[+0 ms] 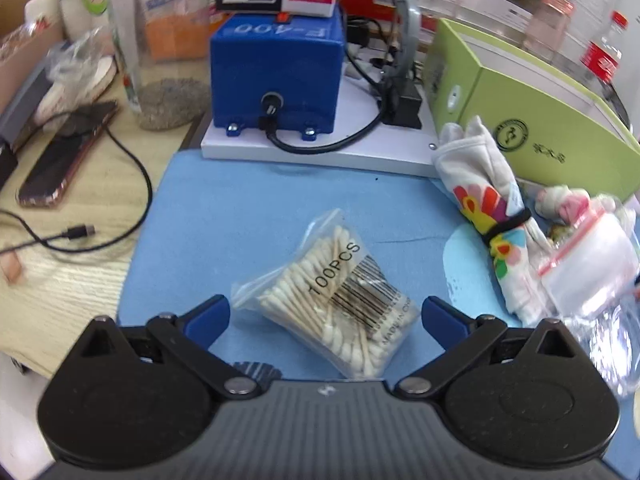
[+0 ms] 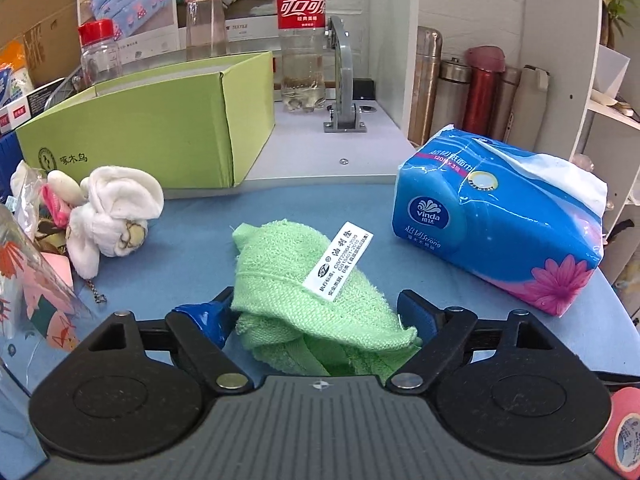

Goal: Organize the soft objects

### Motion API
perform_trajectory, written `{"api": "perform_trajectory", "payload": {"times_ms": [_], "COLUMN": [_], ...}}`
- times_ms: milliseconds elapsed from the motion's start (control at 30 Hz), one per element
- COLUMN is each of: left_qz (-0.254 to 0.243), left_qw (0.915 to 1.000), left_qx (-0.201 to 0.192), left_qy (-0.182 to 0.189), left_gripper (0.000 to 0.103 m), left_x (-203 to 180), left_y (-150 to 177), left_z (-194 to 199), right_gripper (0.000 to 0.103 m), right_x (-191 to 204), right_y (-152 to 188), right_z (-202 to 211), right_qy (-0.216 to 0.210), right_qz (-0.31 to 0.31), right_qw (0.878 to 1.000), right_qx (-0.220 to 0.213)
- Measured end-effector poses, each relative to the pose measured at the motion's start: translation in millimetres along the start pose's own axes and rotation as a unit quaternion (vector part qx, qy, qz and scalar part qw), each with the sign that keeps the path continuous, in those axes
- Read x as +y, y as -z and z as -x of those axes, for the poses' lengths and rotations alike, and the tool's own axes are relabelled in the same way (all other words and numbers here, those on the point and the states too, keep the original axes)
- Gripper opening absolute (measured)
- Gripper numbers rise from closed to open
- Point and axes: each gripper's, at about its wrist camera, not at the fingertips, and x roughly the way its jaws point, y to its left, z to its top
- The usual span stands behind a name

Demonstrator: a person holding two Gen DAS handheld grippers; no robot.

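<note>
A clear bag of cotton swabs (image 1: 332,292) lies on the blue mat (image 1: 240,208) in the left wrist view. My left gripper (image 1: 326,316) is open around it, with a gap at each blue pad. In the right wrist view a crumpled green cloth (image 2: 280,280) with a white label lies on the mat between the fingers of my right gripper (image 2: 312,318). Its jaws stand wide and do not squeeze the cloth. A white sock bundle (image 2: 116,208) lies to the left, and a blue tissue pack (image 2: 500,224) to the right. A rolled floral cloth (image 1: 488,200), tied with a black band, lies right of the swabs.
An open green box (image 2: 140,136) stands at the mat's far side, also seen as the green box (image 1: 540,112). A blue machine (image 1: 276,72) on a white base sits behind the swabs. A phone (image 1: 64,156) and a cable lie left; bottles and flasks line the back.
</note>
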Motion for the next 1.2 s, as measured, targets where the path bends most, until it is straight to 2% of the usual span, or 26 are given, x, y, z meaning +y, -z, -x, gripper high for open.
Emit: {"api": "perform_trajectory", "payload": {"times_ms": [67,133,267,400,533,667,700,833,1000,1100,1133,1167,1200], "left_qz": [0.041,0.058,0.037,-0.023,-0.040,0.007,0.019,0.036,0.007,0.005,0.004,0.005,0.004], "left_qw": [0.9992,0.9983,0.9992,0.9996,0.9982,0.9998,0.9996,0.9977,0.9965,0.9967,0.9966,0.9970,0.9973], "left_qx": [0.000,-0.009,-0.012,-0.013,0.003,0.012,0.008,-0.012,-0.019,-0.029,-0.032,-0.035,-0.037], "left_qy": [0.003,-0.002,-0.011,-0.010,-0.046,-0.015,-0.017,-0.056,-0.081,-0.076,-0.077,-0.069,-0.063], "left_gripper": [0.102,0.102,0.101,0.101,0.101,0.101,0.101,0.101,0.101,0.094,0.085,0.068,0.059], "left_x": [2,-2,-18,-27,-26,-16,-16,-24,-32,-27,-26,-24,-22], "left_y": [2,3,-6,-25,-42,-26,-19,-7,-1,2,2,3,2], "left_z": [-4,-3,-12,-31,-43,-26,-21,-18,-21,-17,-14,-11,-8], "right_gripper": [0.074,0.074,0.075,0.075,0.076,0.076,0.076,0.077,0.077,0.077,0.077,0.077,0.077], "right_x": [0,-1,0,0,0,0,0,1,1,3,3,3,3], "right_y": [2,3,3,3,3,3,3,3,4,4,4,4,4], "right_z": [1,1,0,0,0,0,0,0,0,0,1,0,0], "right_qy": [0.003,0.003,0.004,0.003,0.003,0.003,0.003,0.003,0.002,0.005,0.005,0.004,0.004], "right_qz": [-0.002,-0.004,-0.005,-0.005,-0.006,-0.006,-0.006,-0.006,-0.004,-0.002,-0.002,-0.002,-0.001], "right_qw": [1.000,1.000,1.000,1.000,1.000,1.000,1.000,1.000,1.000,1.000,1.000,1.000,1.000], "right_qx": [-0.007,-0.007,-0.007,-0.007,-0.007,-0.007,-0.007,-0.007,-0.007,-0.007,-0.006,-0.006,-0.006]}}
